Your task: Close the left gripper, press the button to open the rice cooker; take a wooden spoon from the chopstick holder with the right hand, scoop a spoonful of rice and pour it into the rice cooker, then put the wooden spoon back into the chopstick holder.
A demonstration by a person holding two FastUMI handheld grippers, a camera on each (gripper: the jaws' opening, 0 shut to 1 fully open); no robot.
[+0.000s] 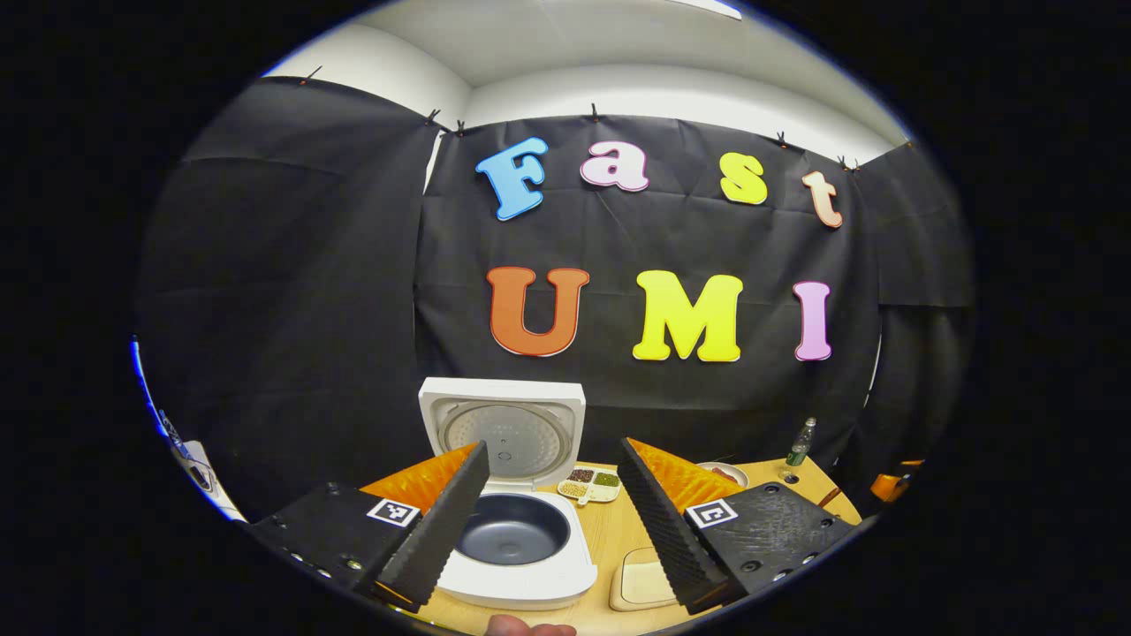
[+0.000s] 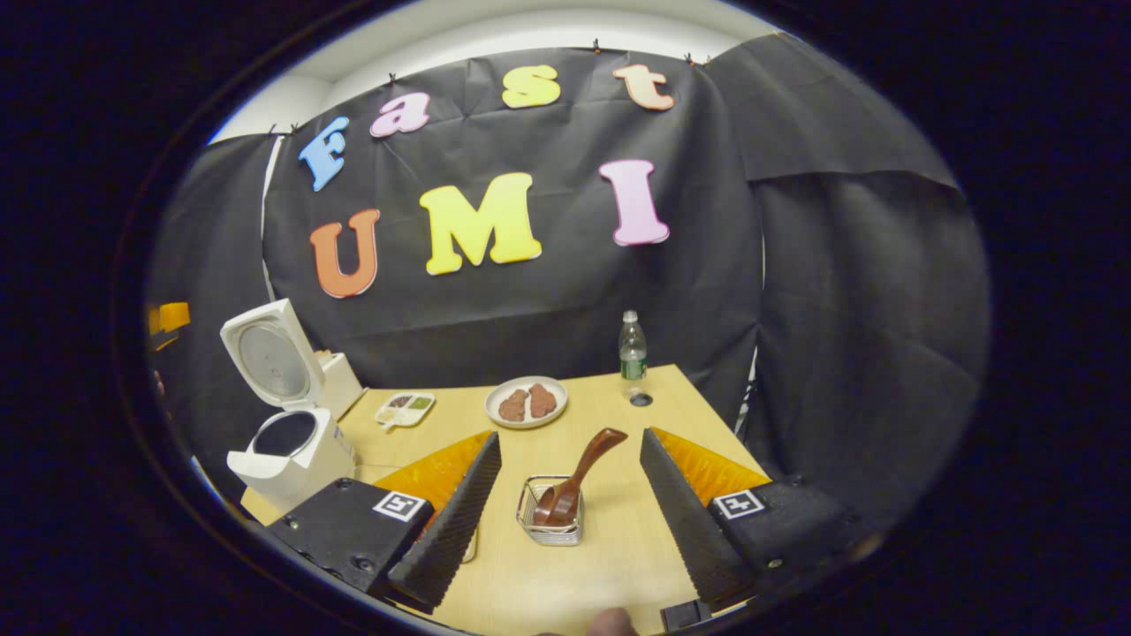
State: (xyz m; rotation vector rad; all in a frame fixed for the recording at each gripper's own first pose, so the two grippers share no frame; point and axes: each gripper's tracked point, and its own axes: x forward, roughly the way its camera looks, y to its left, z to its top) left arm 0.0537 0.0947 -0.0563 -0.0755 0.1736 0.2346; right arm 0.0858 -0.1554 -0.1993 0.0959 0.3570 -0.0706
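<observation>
The white rice cooker (image 1: 521, 565) stands with its lid (image 1: 504, 433) raised and its dark inner pot (image 1: 512, 530) bare. My left gripper (image 1: 552, 444) hovers open just in front of it, nothing between the fingers. In the right gripper view the cooker (image 2: 296, 455) stands at the table's left end. A brown wooden spoon (image 2: 583, 468) leans handle-up in a small wire chopstick holder (image 2: 548, 521) on the table. My right gripper (image 2: 570, 435) is open above and around the holder, touching nothing.
A divided dish of grains (image 2: 405, 408), a plate with brown food (image 2: 527, 402) and a green-labelled bottle (image 2: 631, 346) stand toward the back of the wooden table (image 2: 610, 556). A flat cream tray (image 1: 645, 583) lies right of the cooker. Black cloth walls the booth.
</observation>
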